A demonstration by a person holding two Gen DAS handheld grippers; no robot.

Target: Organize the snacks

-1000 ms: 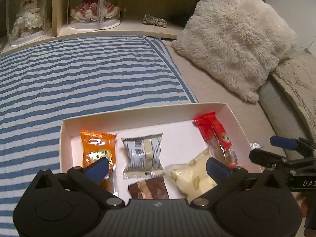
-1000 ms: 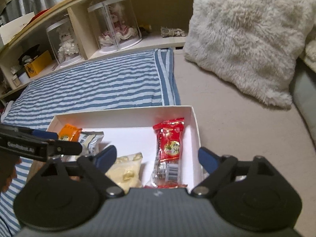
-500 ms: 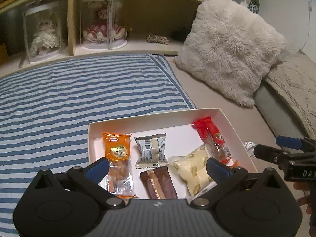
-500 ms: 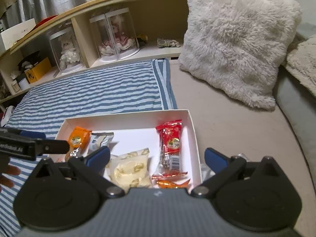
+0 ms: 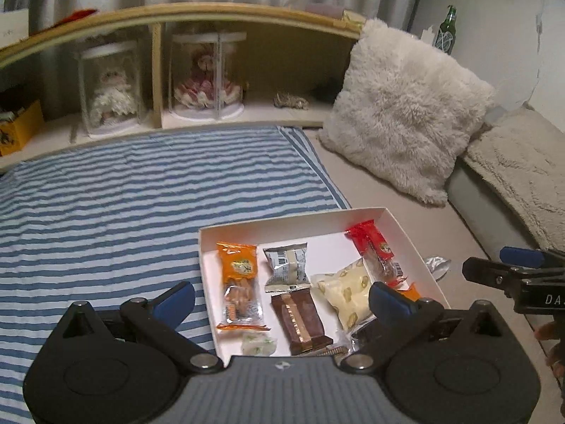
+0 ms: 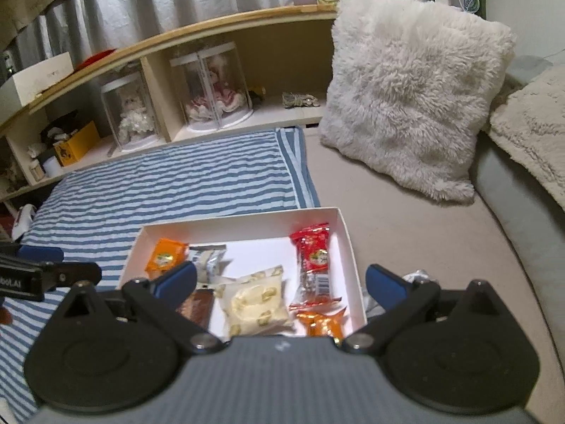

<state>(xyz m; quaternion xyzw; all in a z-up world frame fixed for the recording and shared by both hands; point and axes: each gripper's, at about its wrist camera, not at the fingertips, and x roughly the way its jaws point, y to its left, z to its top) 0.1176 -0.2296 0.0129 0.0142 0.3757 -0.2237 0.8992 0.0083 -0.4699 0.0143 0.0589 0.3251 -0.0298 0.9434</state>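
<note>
White box [image 5: 411, 243] of wrapped snacks on the bed, straddling striped blanket [image 5: 123, 205] and beige sheet. Inside: orange packet [image 5: 237, 265], brown bar [image 5: 300, 318], red packet [image 6: 312, 254]. Left gripper [image 5: 280, 298] and right gripper [image 6: 280, 281] hovering above, spread wide, empty.

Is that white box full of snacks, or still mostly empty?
Partly full. The white box holds several wrapped snacks lying flat, with bare floor showing at the back. One silver wrapper lies outside, on its right.

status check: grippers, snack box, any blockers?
Left gripper and right gripper open, empty. White box holds snacks; silver wrapper outside it. Nothing blocking.
</note>
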